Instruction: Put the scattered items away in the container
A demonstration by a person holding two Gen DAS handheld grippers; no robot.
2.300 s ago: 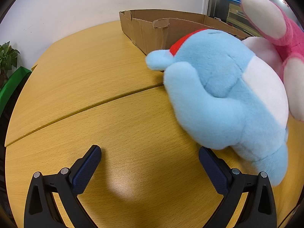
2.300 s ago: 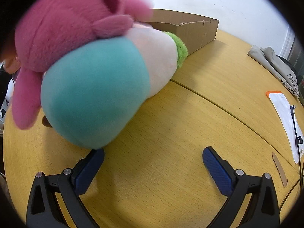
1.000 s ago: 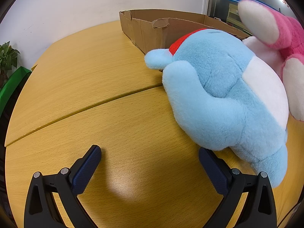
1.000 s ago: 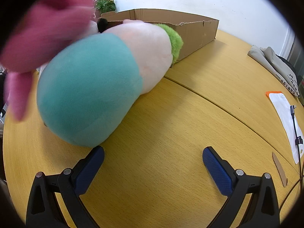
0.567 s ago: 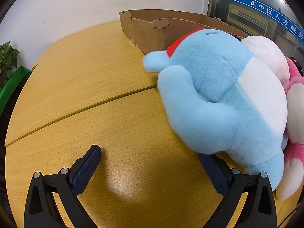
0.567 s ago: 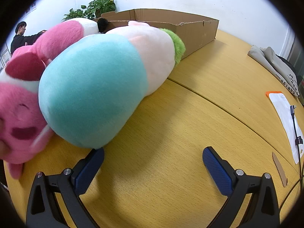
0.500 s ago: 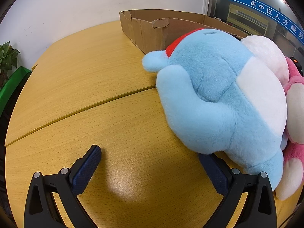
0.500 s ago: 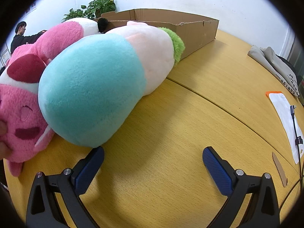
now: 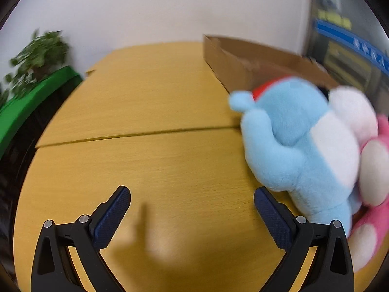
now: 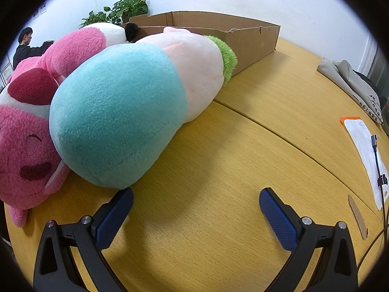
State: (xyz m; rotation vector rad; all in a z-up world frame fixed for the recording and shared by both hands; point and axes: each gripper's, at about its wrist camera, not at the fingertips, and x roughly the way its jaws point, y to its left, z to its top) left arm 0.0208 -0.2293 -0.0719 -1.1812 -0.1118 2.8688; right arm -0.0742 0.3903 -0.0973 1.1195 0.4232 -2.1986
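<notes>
A light blue plush with a white belly and red collar (image 9: pixel 299 141) lies on the wooden table against the cardboard box (image 9: pixel 245 60), right of my open, empty left gripper (image 9: pixel 192 204). A pink plush (image 9: pixel 374 194) lies beside it at the right edge. In the right wrist view a teal, pale pink and green plush (image 10: pixel 136 107) lies in front of the cardboard box (image 10: pixel 243 34), with the pink plush (image 10: pixel 26 131) to its left. My right gripper (image 10: pixel 195 206) is open and empty, its left finger just below the teal plush.
A potted plant (image 9: pixel 36 58) and a green ledge stand beyond the table's left edge. On the right are a grey bag (image 10: pixel 350 82), a white sheet with an orange corner (image 10: pixel 364 150) and a cable (image 10: pixel 378 170). A person (image 10: pixel 24 46) stands in the far background.
The pink plush dropped from the air onto the table beside the other plushes. My left gripper has just lifted and swung left, blurring its view. The right gripper has not moved.
</notes>
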